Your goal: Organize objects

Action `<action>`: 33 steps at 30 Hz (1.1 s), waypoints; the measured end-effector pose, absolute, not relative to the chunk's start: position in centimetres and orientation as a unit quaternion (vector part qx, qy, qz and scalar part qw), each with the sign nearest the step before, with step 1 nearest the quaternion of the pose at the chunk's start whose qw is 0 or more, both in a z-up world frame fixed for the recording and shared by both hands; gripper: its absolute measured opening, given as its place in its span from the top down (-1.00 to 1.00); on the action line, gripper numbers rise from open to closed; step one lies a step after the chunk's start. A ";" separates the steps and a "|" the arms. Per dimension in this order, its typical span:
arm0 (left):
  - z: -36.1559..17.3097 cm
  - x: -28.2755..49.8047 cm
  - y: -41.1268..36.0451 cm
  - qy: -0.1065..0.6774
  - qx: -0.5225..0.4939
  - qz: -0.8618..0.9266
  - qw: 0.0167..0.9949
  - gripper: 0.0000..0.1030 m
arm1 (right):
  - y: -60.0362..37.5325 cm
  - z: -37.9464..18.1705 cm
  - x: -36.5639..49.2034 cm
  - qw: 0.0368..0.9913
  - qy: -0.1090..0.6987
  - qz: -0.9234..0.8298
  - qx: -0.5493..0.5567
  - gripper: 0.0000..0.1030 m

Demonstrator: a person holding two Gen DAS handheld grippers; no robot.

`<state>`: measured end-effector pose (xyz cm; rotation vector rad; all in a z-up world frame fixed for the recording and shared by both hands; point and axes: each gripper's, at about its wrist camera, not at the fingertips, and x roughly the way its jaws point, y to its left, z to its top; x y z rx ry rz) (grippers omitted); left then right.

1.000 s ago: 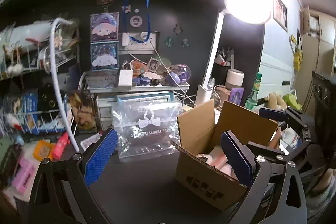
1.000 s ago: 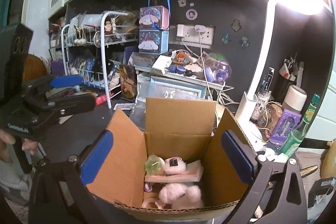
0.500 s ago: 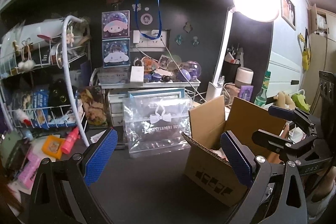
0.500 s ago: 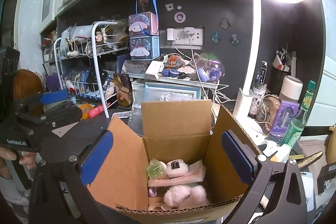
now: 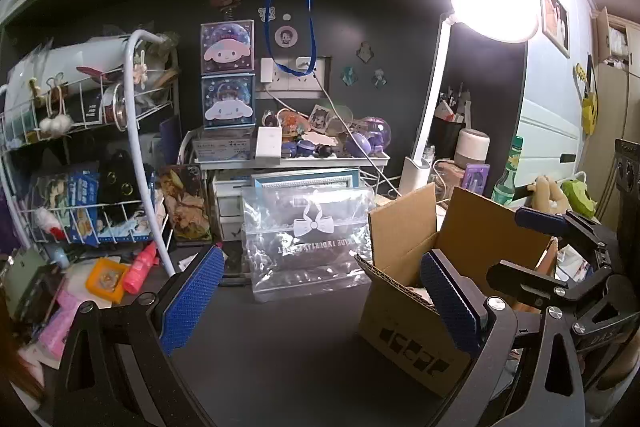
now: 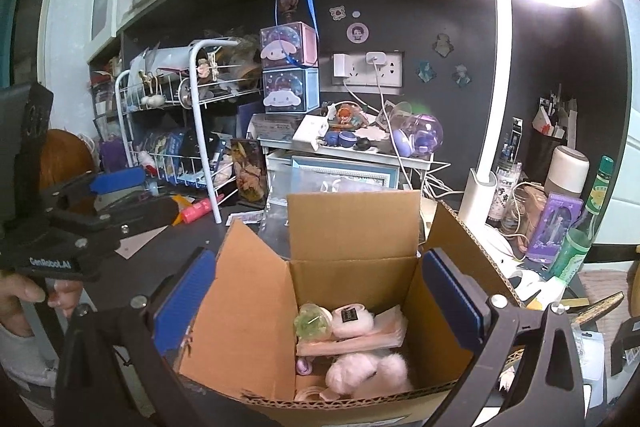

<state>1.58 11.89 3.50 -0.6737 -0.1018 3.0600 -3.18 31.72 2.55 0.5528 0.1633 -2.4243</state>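
Looking through the left wrist view, the left gripper is wide open and empty — the cardboard box sits at lower right. In the right wrist view, the right gripper gapes wide too, right over the box's pink toys — it looks nearer.

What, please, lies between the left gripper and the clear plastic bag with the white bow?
Only bare dark desktop, seen in the left wrist view, separates the left gripper from the bag.

Left gripper and right gripper: matte black frames, blue textured finger pads, silver screw heads, white "GenRobot.AI" lettering on left body, hand on handle
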 end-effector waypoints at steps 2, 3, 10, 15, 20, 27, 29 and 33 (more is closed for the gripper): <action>3.5 1.6 11.9 -0.032 -0.215 0.976 0.004 -0.92 | 31.7 2.5 -3.1 0.321 0.062 -0.921 0.211 -0.99; 3.5 1.6 11.8 -0.032 -0.215 0.976 0.004 -0.92 | 31.7 2.5 -3.1 0.322 0.061 -0.921 0.212 -0.99; 3.5 1.7 11.8 -0.033 -0.215 0.976 0.003 -0.92 | 31.8 2.5 -3.0 0.322 0.061 -0.920 0.213 -0.99; 3.5 1.7 11.8 -0.033 -0.215 0.976 0.003 -0.92 | 31.7 2.4 -2.9 0.323 0.062 -0.920 0.213 -0.99; 3.6 1.8 11.7 -0.034 -0.216 0.976 0.002 -0.92 | 31.7 2.4 -2.8 0.323 0.065 -0.920 0.212 -0.99; 3.5 1.8 11.6 -0.034 -0.216 0.976 0.003 -0.92 | 31.6 2.4 -2.9 0.324 0.066 -0.919 0.214 -0.99; 3.5 1.9 11.6 -0.034 -0.216 0.976 0.003 -0.92 | 31.5 2.4 -2.9 0.325 0.066 -0.919 0.215 -0.99; 3.5 1.9 11.5 -0.035 -0.216 0.976 0.003 -0.92 | 31.5 2.3 -2.9 0.325 0.066 -0.918 0.215 -0.99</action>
